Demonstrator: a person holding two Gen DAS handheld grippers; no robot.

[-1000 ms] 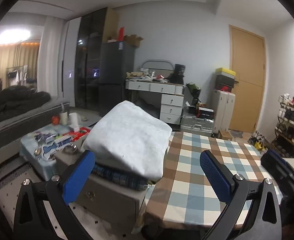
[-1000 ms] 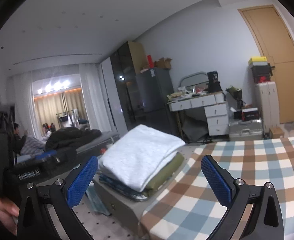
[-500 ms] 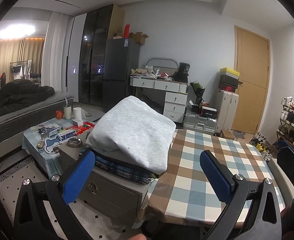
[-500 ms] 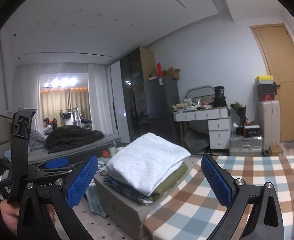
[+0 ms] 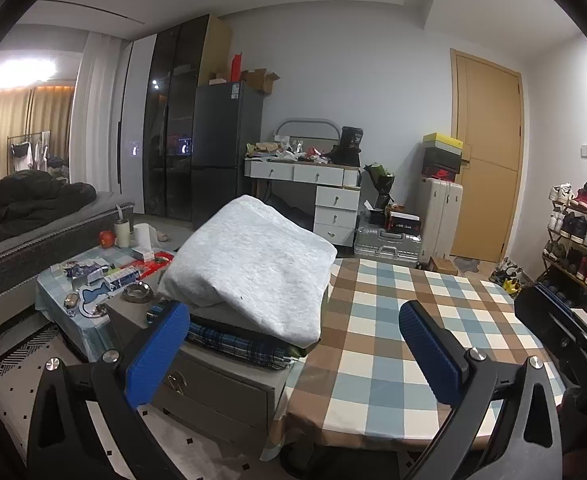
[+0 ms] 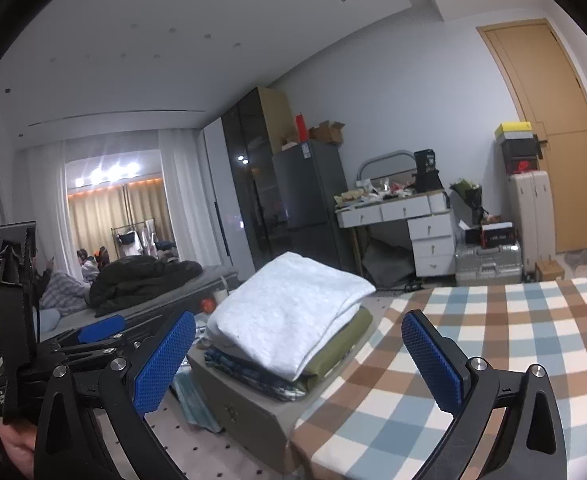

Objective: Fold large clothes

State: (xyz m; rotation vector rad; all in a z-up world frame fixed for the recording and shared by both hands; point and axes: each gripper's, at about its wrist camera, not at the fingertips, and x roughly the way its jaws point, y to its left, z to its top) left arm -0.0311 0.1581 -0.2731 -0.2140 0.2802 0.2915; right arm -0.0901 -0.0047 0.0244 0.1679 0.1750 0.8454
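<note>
Folded grey garment (image 5: pixel 253 264), long axis receding

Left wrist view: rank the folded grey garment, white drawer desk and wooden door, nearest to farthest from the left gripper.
From the left gripper:
1. Folded grey garment, just ahead-left, atop the stack.
2. White drawer desk, centre, against the back wall.
3. Wooden door, far right.

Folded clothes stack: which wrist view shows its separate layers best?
The right wrist view: the folded clothes stack is seen side-on, with the white garment, the olive layer and plaid fabric all distinct. The left wrist view looks onto the white top, showing only a plaid edge beneath.
</note>
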